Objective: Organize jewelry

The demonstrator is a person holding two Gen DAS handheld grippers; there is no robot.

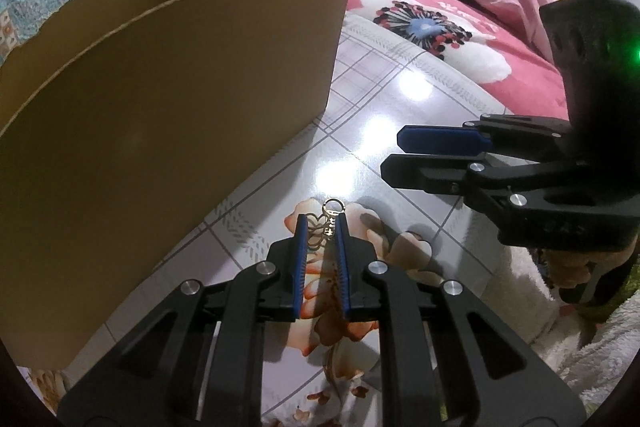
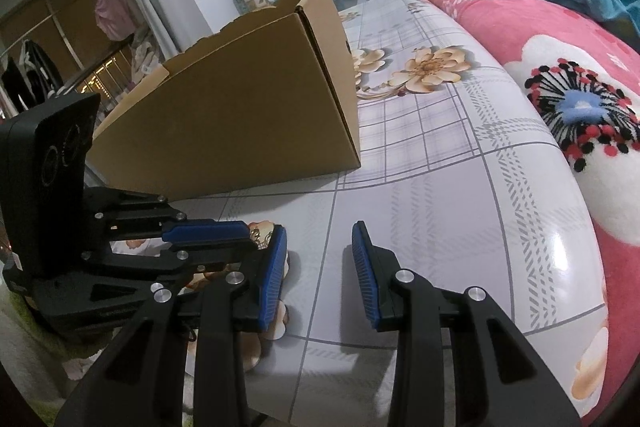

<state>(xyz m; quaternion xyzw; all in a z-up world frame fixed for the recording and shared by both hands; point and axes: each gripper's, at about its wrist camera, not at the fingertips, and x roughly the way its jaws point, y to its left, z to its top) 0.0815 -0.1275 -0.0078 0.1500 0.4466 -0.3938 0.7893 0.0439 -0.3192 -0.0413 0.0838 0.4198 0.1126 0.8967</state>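
Cardboard box (image 1: 168, 99) beside gold jewelry (image 1: 325, 227)

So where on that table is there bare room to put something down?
The plaid tablecloth is bare between the cardboard box and the pink blanket. The near corner is crowded: the left gripper pinches a gold jewelry piece, the open right gripper beside it.
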